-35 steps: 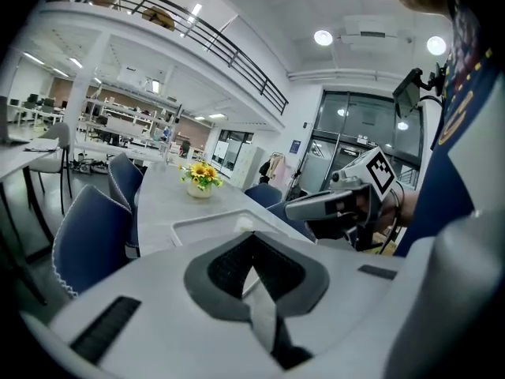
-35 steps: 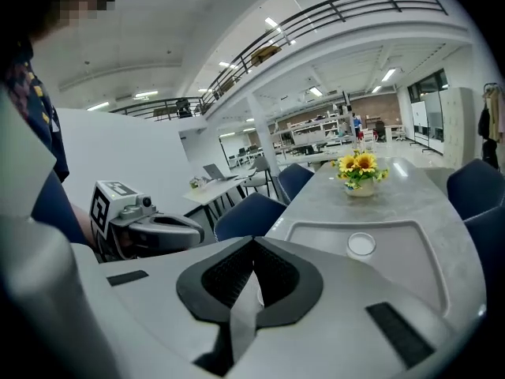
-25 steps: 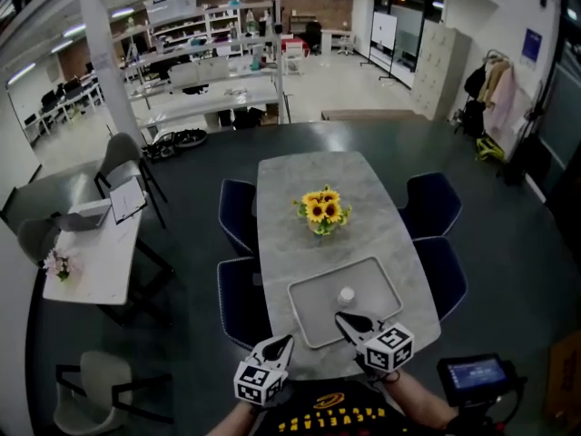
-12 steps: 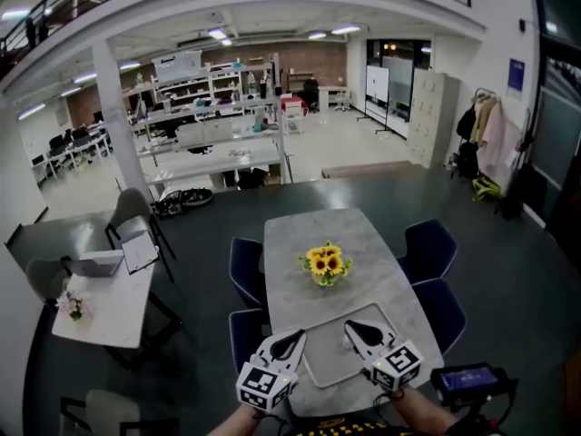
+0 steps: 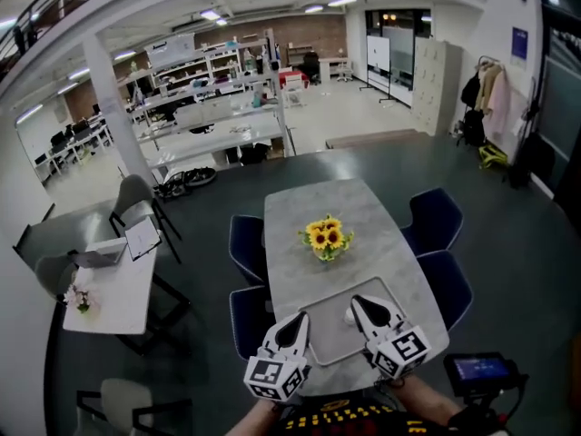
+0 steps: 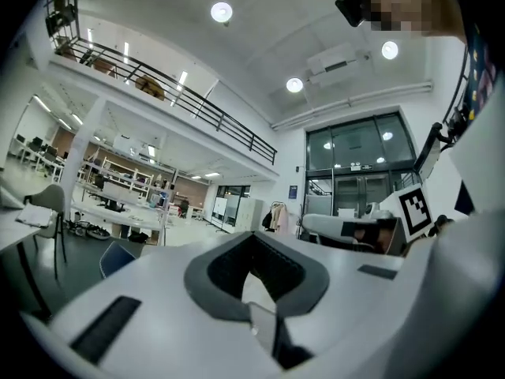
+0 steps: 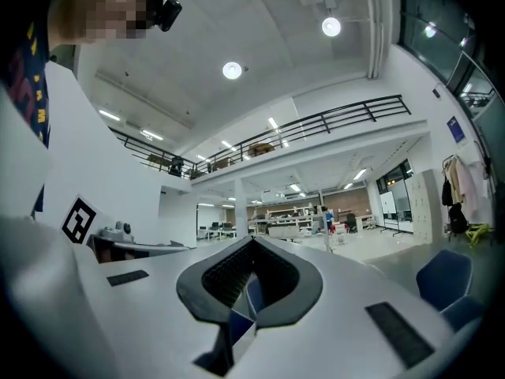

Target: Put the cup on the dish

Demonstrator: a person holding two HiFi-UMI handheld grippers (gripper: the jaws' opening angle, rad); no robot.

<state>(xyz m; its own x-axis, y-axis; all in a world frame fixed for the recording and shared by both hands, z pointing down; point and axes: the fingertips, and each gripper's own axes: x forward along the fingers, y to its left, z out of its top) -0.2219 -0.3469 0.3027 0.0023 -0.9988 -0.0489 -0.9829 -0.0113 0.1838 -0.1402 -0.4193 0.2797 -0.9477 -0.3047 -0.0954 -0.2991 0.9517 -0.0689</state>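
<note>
On the grey dish (image 5: 329, 339) at the near end of the table (image 5: 309, 209) sits the small white cup (image 5: 349, 316), just left of my right gripper (image 5: 361, 304). That one and my left gripper (image 5: 297, 322) hang by the dish with jaws pressed together, holding nothing. Farther off, sunflowers (image 5: 325, 236) stand mid-table, with dark blue chairs (image 5: 434, 218) on both sides.

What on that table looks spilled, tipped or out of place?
Nothing stands out. The sunflowers stand upright mid-table, the tray lies flat at the near end, and a small white cup sits on it near the right gripper. The cup is too small to tell if it is upright.
</note>
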